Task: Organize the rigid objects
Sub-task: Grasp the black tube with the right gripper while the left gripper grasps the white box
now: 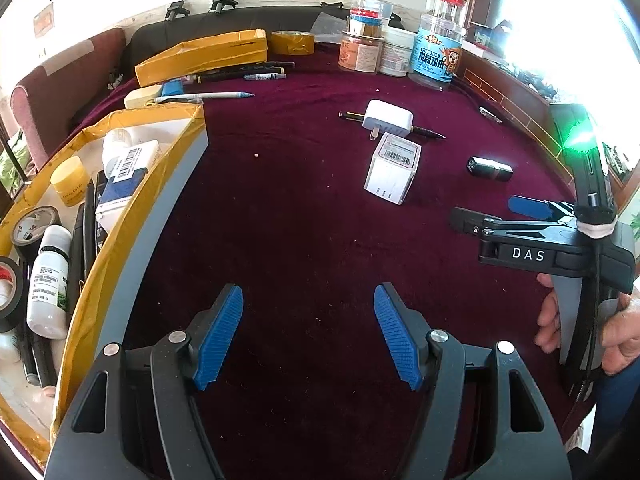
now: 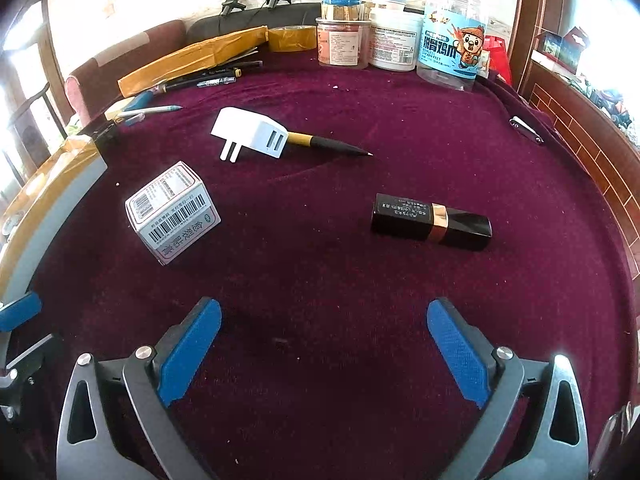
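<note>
Both grippers, left gripper (image 1: 308,336) and right gripper (image 2: 324,352), hang with fingers apart, empty. Ahead of the right one lies the lipstick (image 2: 431,222); its glossy, narrow case could skid or roll sideways from an off-centre pinch.

Pen (image 2: 328,145): rear end hidden under the white plug adapter (image 2: 252,134). Open cardboard box (image 1: 120,216): left side cut off by frame edge, black tape rolls (image 1: 24,248) only partly visible. Tall jar (image 2: 452,44): lid clipped at the top edge. Lipstick tube (image 2: 430,221) label print too small to read. Window area far right blown out.
</note>
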### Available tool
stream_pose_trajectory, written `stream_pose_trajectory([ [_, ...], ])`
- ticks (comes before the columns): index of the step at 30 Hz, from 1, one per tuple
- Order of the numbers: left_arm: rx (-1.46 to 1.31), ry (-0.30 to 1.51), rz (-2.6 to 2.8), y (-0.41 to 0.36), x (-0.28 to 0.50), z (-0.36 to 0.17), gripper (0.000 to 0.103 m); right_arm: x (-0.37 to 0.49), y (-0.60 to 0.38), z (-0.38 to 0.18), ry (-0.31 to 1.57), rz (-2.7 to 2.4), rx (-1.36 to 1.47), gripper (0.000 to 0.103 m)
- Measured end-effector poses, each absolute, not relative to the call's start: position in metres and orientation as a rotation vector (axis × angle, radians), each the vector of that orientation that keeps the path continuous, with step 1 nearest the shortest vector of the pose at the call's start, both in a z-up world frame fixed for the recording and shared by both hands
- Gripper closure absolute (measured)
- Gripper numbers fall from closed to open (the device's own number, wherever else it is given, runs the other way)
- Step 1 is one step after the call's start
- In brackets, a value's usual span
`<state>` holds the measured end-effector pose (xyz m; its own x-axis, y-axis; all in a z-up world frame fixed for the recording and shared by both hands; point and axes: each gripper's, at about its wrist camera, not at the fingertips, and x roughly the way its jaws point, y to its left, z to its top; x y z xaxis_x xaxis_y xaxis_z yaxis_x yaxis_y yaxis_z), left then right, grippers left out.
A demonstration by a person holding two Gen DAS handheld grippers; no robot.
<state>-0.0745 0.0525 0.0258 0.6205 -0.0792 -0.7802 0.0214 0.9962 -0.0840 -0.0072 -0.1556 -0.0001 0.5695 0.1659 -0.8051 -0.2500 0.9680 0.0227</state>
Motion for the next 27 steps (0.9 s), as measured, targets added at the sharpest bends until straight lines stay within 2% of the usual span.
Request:
stream_pose_trajectory([
  [11, -0.033, 0.889, -0.064, 0.046, -0.076, 0.031, 0.035, -0.015, -0.162, 0.002, 0.966, 0.378, -0.17, 0.003],
  [12, -0.021, 0.885, -0.062, 0.045, -0.076, 0.034, 0.035, -0.017, -0.164, 0.003, 0.972, 0.392, -0.171, 0.011],
  [13, -0.013, 0.883, -0.063, 0.044, -0.074, 0.036, 0.035, -0.02, -0.167, 0.007, 0.967, 0.414, -0.169, 0.032],
  [15, 0.006, 0.874, -0.08, 0.04, -0.068, 0.044, 0.035, -0.023, -0.177, 0.019, 0.943, 0.461, -0.133, 0.057],
  [20, 0.04, 0.853, -0.084, 0.027, -0.048, 0.058, 0.035, 0.017, -0.212, 0.048, 0.869, 0.425, -0.026, 0.06],
  [23, 0.025, 0.858, -0.096, 0.021, -0.044, 0.058, 0.035, 0.064, -0.238, 0.031, 0.938, 0.386, 0.112, 0.06],
  [25, 0.023, 0.866, -0.108, 0.016, -0.046, 0.055, 0.035, 0.08, -0.246, 0.013, 0.997, 0.365, 0.16, 0.07],
  [27, 0.037, 0.878, -0.108, 0.013, -0.046, 0.052, 0.035, 0.08, -0.247, 0.011, 0.998, 0.382, 0.16, 0.07],
])
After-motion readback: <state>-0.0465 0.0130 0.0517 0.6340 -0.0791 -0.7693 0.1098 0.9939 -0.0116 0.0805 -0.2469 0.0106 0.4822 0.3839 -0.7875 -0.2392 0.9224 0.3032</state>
